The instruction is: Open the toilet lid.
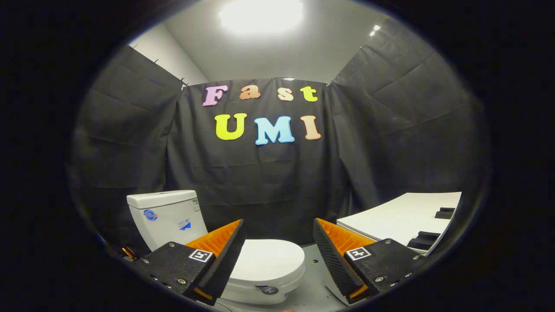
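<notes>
Sitting shut on the toilet (pixel 243 260), the lid (pixel 266 260) is lying flat over the bowl, so nothing's opened yet. It's showing just ahead of the claw (pixel 279 242), partly tucked behind the left finger (pixel 221 255), with its rounded front edge poking out into the gap between the two fingers. A small dark badge (pixel 268 289) is sitting on the front of the bowl just under the lid's rim.

The claw itself is hanging wide open, fingers spread well apart and touching nothing, no contact with the lid at all. Each finger is carrying a little square marker (pixel 200 255) on its top side.

Behind the lid, the tank (pixel 167 216) is standing upright with its cover on, a couple of stickers showing on its front face. Can't make out what they say, too small.

Off to the right, beyond the right finger (pixel 336 255), a white bench (pixel 399 216) is stretching away, with two dark blocky pieces (pixel 425 239) resting near its far side. Hard to tell what those are.

The floor (pixel 312 294) around the toilet is looking grey. Black cloth is hanging as the walls (pixel 269 182) all round, and a bright ceiling light (pixel 260 15) is glaring overhead.
</notes>
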Motion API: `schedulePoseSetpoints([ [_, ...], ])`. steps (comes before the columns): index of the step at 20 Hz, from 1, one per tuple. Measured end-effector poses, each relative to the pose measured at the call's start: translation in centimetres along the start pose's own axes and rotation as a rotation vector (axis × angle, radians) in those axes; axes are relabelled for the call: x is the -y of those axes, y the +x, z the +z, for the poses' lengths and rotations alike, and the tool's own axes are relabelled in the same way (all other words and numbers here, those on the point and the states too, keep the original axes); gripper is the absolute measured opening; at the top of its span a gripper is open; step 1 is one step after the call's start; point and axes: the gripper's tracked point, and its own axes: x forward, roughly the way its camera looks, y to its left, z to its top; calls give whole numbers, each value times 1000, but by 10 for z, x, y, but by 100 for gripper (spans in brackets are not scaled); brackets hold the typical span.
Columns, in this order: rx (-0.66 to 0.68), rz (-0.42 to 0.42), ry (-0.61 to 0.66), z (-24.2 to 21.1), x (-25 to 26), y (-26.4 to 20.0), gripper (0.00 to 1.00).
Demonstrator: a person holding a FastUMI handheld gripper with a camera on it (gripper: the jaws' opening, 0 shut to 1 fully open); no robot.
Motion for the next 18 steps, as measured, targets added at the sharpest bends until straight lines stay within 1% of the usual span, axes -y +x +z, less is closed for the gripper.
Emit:
schedulePoseSetpoints([
  [3,-14,7,37,-5,-3,8,96],
  [7,-30,-5,92,-13,0,18,96],
  [11,-78,5,188,-29,-3,31,95],
  [14,-140,15,281,-53,-9,37,96],
  [18,-226,13,374,-85,-15,41,95],
])
